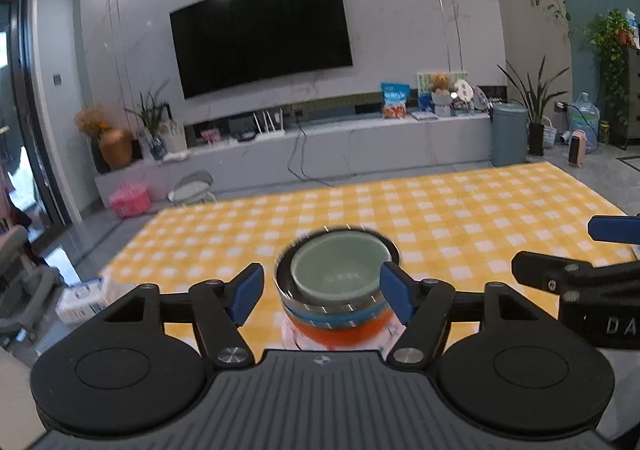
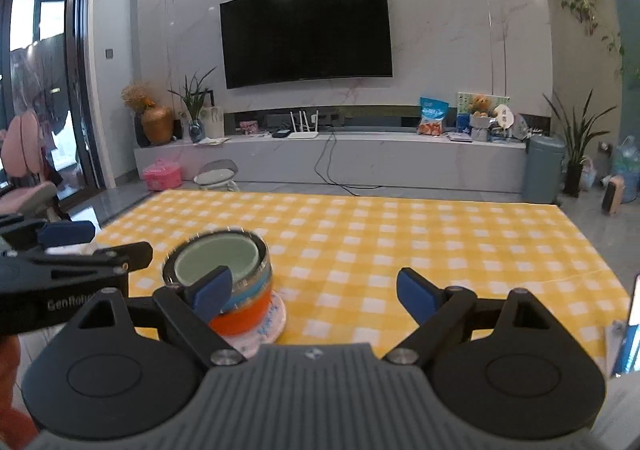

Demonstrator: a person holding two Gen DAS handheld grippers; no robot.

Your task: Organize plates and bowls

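Where the yellow-checked desk [image 1: 460, 218] carried the task's wares, one stack was recorded near its front edge.

Item: stack of bowls [image 1: 338, 290], standing upright on a white patterned plate [image 2: 268, 330]. From the top down: a pale green bowl [image 1: 334, 270] nested in a steel bowl [image 1: 288, 282], then a blue band [image 1: 340, 320], then an orange bowl [image 1: 340, 334]. Whether the blue band was a separate bowl could not be told; the stack was slightly blurred.

Item: left gripper [image 1: 322, 296], spread wide. The stack stood just ahead of it, in line with the gap between its blue pads [image 1: 248, 290]. The right-hand pad overlapped the stack's edge in the left wrist view; no pressing contact showed, and nothing was pinched.

Item: right gripper [image 2: 316, 294], likewise spread, holding nothing. The stack lay ahead and to its left, partly behind its left pad, while bare checked cloth filled the gap between its fingers.

Relation of the two: each gripper showed at the edge of the other's view, the left one just beside the stack on its far side as seen from the right.

Beyond the desk: a dark television [image 2: 306, 30] on a marble wall above a long low cabinet [image 2: 340, 158].
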